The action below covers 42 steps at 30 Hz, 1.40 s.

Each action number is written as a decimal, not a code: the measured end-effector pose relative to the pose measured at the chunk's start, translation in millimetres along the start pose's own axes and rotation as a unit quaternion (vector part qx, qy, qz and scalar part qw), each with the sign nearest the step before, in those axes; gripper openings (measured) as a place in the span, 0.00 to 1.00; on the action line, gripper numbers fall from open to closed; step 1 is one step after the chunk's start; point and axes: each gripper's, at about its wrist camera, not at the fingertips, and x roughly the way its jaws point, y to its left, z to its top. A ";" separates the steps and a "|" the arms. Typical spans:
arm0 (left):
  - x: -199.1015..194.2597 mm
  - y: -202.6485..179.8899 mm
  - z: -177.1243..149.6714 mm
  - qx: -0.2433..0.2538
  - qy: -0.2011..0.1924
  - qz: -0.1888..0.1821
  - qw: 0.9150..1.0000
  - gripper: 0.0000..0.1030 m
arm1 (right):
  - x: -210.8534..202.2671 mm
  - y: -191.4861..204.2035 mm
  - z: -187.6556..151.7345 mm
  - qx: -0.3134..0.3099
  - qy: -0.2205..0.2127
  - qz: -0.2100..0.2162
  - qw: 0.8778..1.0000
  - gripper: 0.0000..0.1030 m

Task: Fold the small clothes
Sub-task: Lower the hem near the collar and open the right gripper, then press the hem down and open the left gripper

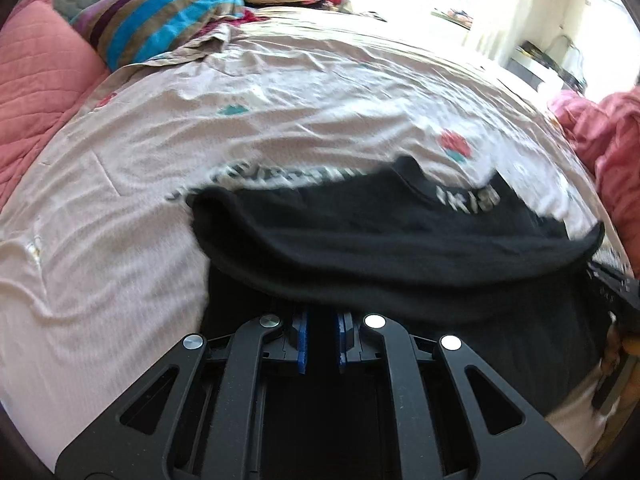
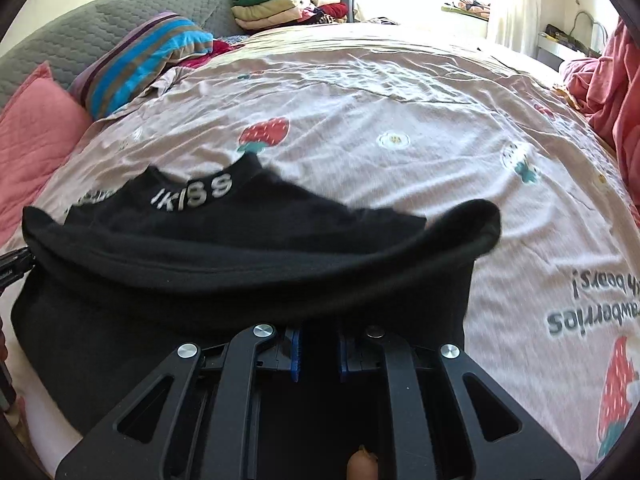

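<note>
Black garment: lying on the strawberry-print bedsheet, its near edge being lifted and carried over, judging by the rolled fold.
Left gripper: clamping that near edge.
Right gripper: pinching the same edge alongside, keeping it level.
Hidden: fingertips buried in cloth; garment type unclear.

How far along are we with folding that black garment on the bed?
Done: a stack of folded clothes sits beyond the bed. In hand: the left gripper and right gripper pinch the black garment's near edge, carrying it over. Left: laying and flattening it.
</note>
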 end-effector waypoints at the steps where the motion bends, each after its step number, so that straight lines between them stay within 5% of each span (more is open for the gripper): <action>1: 0.8 6.0 6.4 -0.011 -0.002 -0.002 1.000 0.05 | 1.6 -1.0 4.2 0.002 0.000 0.001 1.000 0.12; 10: -1.6 41.1 21.9 -0.067 -0.016 -0.007 0.998 0.06 | -7.7 -33.7 26.7 0.039 -0.049 -0.019 0.998 0.14; 12: -1.2 47.4 21.9 -0.077 -0.015 -0.008 0.997 0.18 | -15.8 -41.6 24.8 0.043 -0.061 -0.027 0.997 0.24; 14: 1.2 52.3 21.3 -0.086 -0.012 -0.014 0.996 0.30 | -19.3 -48.5 22.4 0.043 -0.061 -0.036 0.997 0.51; 18: 9.3 52.9 18.4 -0.091 0.000 -0.029 0.995 0.32 | -10.8 -59.9 16.6 0.049 -0.040 -0.028 0.998 0.51; 21: 16.0 50.3 16.3 -0.086 0.008 -0.034 0.996 0.30 | 1.9 -68.7 11.5 0.072 -0.014 -0.009 0.997 0.35; 22: 17.5 48.7 15.1 -0.082 0.010 -0.032 0.996 0.26 | 3.2 -68.8 10.4 0.075 -0.012 -0.005 0.997 0.22; 24: 18.9 45.5 12.9 -0.069 0.010 -0.019 0.997 0.06 | 2.0 -68.0 8.0 0.075 -0.018 0.008 0.997 0.09; 34: -24.1 54.5 33.0 -0.074 -0.051 -0.037 0.995 0.02 | -43.4 -56.6 26.4 0.055 -0.102 -0.006 0.993 0.07; 42: 2.3 59.3 23.7 -0.079 -0.020 -0.021 0.996 0.03 | -12.5 -60.2 25.0 0.057 -0.055 -0.042 0.996 0.07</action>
